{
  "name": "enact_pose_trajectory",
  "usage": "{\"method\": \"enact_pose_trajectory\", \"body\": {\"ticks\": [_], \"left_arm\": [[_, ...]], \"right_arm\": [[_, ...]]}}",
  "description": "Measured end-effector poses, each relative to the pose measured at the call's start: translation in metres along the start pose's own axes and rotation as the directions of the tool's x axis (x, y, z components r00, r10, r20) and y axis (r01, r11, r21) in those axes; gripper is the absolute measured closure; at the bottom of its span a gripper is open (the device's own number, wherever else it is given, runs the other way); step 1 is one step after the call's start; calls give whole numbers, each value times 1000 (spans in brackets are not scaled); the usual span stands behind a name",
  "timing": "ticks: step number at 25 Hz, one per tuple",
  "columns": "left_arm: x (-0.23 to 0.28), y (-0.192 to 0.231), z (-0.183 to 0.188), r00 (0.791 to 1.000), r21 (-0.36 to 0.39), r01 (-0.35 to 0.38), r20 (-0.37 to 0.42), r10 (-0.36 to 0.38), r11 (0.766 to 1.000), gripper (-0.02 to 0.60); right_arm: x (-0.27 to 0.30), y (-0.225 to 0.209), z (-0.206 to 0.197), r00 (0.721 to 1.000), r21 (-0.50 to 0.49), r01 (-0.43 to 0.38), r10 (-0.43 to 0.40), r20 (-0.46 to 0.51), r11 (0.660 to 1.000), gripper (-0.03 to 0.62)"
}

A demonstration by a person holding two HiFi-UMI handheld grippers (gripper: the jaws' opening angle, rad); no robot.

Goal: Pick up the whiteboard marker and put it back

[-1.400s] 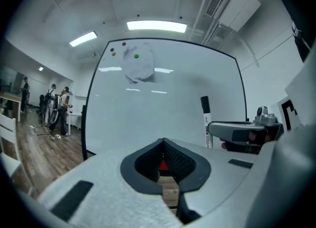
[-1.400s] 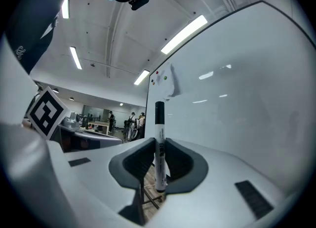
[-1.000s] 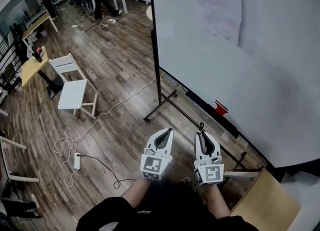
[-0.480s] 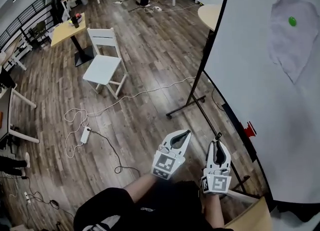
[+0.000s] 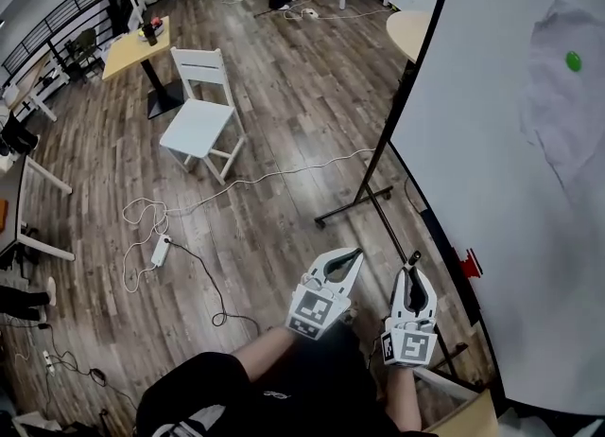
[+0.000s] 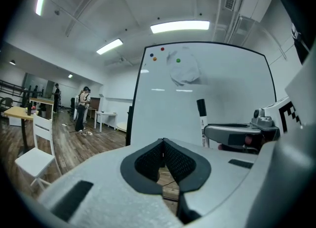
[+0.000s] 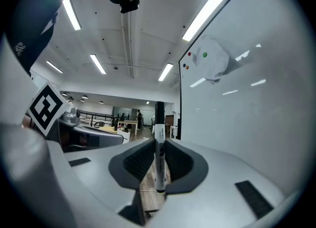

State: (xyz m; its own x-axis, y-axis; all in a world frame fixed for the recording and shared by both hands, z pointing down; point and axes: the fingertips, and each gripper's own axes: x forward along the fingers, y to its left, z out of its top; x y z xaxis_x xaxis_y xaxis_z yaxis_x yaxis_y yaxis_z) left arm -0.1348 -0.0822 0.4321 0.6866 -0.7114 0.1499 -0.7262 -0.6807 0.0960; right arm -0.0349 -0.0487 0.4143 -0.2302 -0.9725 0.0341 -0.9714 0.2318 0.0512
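Observation:
A black-capped whiteboard marker [image 7: 159, 123] stands upright between the jaws of my right gripper [image 7: 159, 145], which is shut on its white barrel. In the head view the right gripper [image 5: 413, 271] is held low, just left of the big whiteboard [image 5: 510, 199], with the marker [image 5: 412, 260] poking out at its tips. My left gripper [image 5: 353, 255] hangs beside it, shut with nothing in it; its fingertips meet in the left gripper view [image 6: 163, 141]. That view also catches the marker [image 6: 202, 118] against the board. A red object [image 5: 470, 263] sits on the board's bottom ledge.
The whiteboard's black stand [image 5: 354, 208] spreads its feet across the wooden floor. A white chair [image 5: 201, 123] stands to the upper left. Cables and a power strip [image 5: 159, 253] lie on the floor at left. Paper [image 5: 567, 95] and coloured magnets [image 5: 573, 61] are on the board.
The head view has swung left, so the whiteboard now sits farther right and the chair nearer the middle. Both grippers moved along together, keeping their pose; the marker stays gripped.

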Motion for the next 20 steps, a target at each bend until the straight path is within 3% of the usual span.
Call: {"method": "enact_pose_trajectory", "body": {"ticks": [12, 20], "left_arm": [[90, -19, -5, 998, -9, 7, -61, -8, 1000, 577], [125, -37, -22, 994, -30, 8, -111, -11, 1000, 577]], "right_arm": [[34, -85, -21, 999, 37, -13, 15, -32, 999, 542], [36, -120, -41, 998, 48, -22, 25, -66, 999, 542]]}}
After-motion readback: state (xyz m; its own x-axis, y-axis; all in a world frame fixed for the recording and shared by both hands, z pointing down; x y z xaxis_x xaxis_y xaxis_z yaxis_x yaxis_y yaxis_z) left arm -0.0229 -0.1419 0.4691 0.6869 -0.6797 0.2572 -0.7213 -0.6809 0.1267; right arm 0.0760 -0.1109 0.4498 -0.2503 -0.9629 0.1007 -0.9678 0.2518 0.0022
